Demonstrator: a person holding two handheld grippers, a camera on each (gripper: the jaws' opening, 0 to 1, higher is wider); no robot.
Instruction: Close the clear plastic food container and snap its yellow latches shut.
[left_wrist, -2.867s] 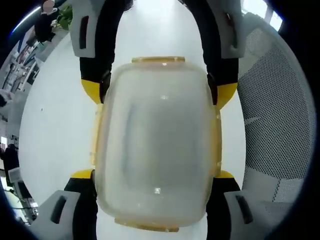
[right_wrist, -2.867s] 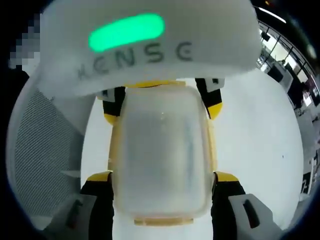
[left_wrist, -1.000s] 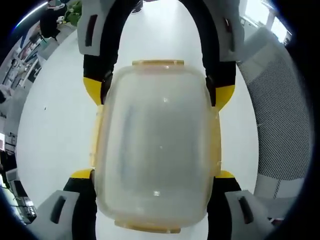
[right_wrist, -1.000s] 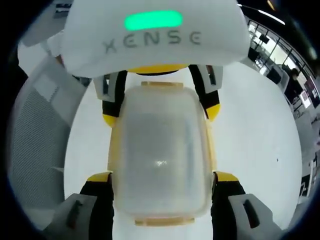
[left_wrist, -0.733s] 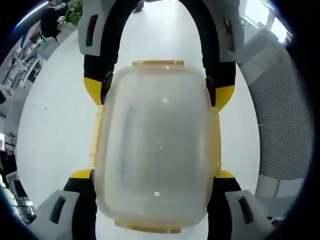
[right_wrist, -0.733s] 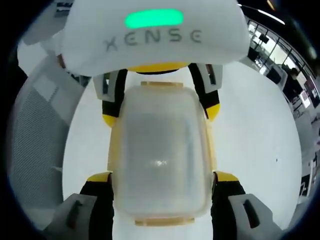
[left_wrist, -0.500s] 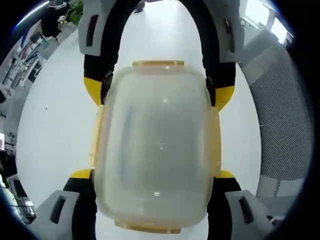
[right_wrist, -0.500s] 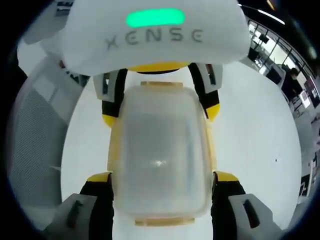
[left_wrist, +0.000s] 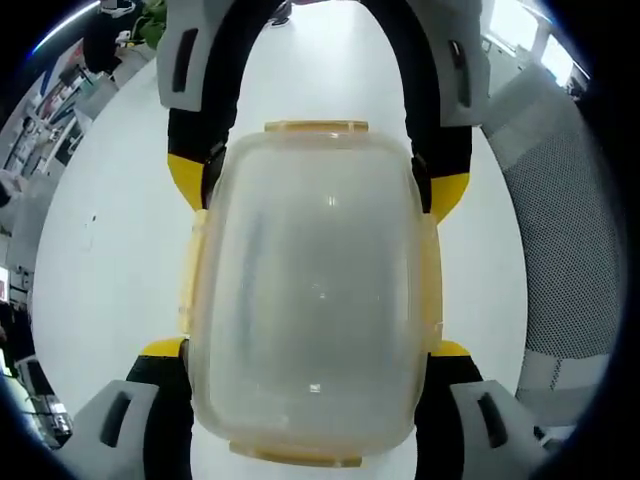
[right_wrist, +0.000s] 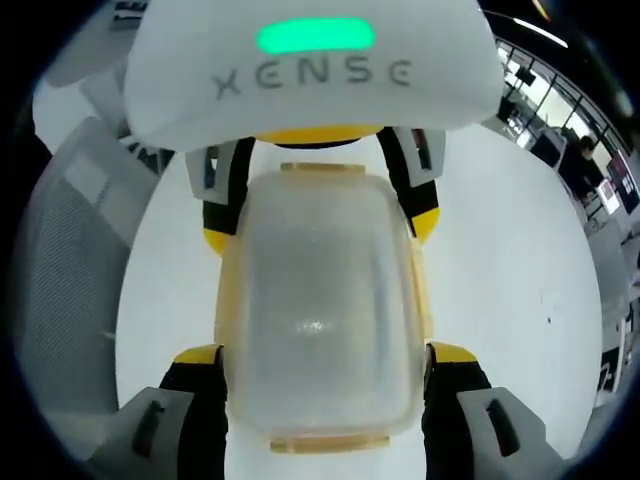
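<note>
The clear plastic container (left_wrist: 312, 290) with its frosted lid on hangs over the white table, held from both ends. My left gripper (left_wrist: 310, 350) is shut on its near end, yellow fingertips (left_wrist: 165, 348) pressed to both sides. My right gripper (left_wrist: 318, 180) clamps the far end from above. In the right gripper view the container (right_wrist: 318, 300) lies between my right gripper (right_wrist: 322, 353) and the left gripper (right_wrist: 318, 215), whose white body carries a green light. Yellow latches (left_wrist: 316, 127) run along the container's rim; one (right_wrist: 322, 443) shows at the near end. I cannot tell whether they are snapped.
The round white table (left_wrist: 110, 250) lies under the container. A grey mesh chair (left_wrist: 570, 250) stands beside it, also the mesh chair (right_wrist: 60, 270) at the left of the right gripper view. Desks and people are far behind.
Both grips on the container are unchanged. The background has slid slightly as the hands drifted with the container.
</note>
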